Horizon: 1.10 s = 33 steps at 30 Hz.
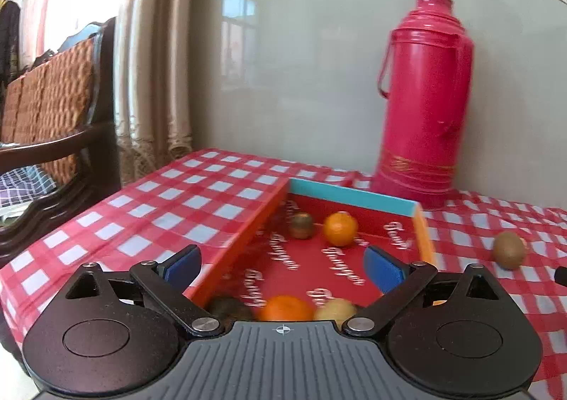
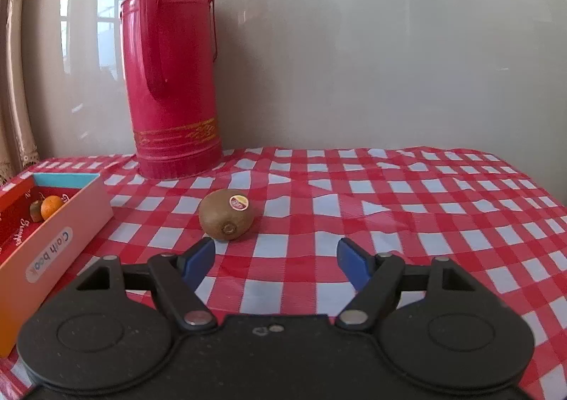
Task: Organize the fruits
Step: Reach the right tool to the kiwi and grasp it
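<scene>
Left hand-held gripper (image 1: 283,267) spread wide, holding nothing, hovering over the near end of the red box (image 1: 423,228). Box sits on the checkered surface (image 1: 198,194), blue far wall, orange side walls. Inside we see a kiwi (image 1: 301,225) and an orange (image 1: 340,228) close together near the far end. At the near end, partly hidden by our gripper body: a dark kiwi (image 1: 226,307), a second orange (image 1: 287,307) and a pale fruit (image 1: 335,309), blurred, can't tell what kind.

Right hand-held gripper (image 2: 276,258) also wide and holding nothing, low over the surface. One stickered kiwi (image 2: 226,219) lies outside the box, to its right, just beyond our left fingertip (image 2: 200,260), not touching. Red thermos (image 2: 170,70) stands upright behind it, against the wall.
</scene>
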Each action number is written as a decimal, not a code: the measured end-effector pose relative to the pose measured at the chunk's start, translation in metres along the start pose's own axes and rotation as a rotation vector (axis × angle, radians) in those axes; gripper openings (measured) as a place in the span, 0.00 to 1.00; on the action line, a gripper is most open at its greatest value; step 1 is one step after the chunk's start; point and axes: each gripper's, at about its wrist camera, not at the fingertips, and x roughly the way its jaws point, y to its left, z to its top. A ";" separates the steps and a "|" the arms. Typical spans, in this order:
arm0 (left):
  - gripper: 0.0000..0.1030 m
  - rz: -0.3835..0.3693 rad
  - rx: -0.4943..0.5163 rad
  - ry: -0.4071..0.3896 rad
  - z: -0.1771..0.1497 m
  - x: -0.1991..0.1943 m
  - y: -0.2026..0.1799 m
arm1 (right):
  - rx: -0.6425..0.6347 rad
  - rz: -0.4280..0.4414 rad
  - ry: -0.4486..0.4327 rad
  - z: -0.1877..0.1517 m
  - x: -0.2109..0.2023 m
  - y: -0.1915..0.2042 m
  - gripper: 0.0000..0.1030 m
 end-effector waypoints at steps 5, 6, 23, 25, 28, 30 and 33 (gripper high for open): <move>0.95 0.057 -0.029 0.010 -0.002 0.007 0.028 | -0.024 0.022 -0.001 0.009 0.015 0.014 0.65; 0.95 0.071 -0.033 0.011 -0.003 0.008 0.034 | -0.027 0.026 0.001 0.011 0.018 0.016 0.64; 0.95 0.207 -0.089 0.029 -0.006 0.027 0.086 | -0.073 0.025 0.096 0.025 0.087 0.044 0.58; 0.95 0.210 -0.089 0.036 -0.006 0.028 0.088 | -0.085 0.020 0.109 0.023 0.091 0.046 0.59; 0.95 0.215 -0.098 0.038 -0.007 0.028 0.091 | -0.092 0.014 0.127 0.021 0.098 0.049 0.50; 0.95 0.220 -0.096 0.046 -0.009 0.028 0.092 | -0.100 -0.003 0.143 0.021 0.103 0.051 0.42; 0.95 0.222 -0.097 0.050 -0.010 0.025 0.094 | -0.069 0.025 0.144 0.024 0.101 0.051 0.40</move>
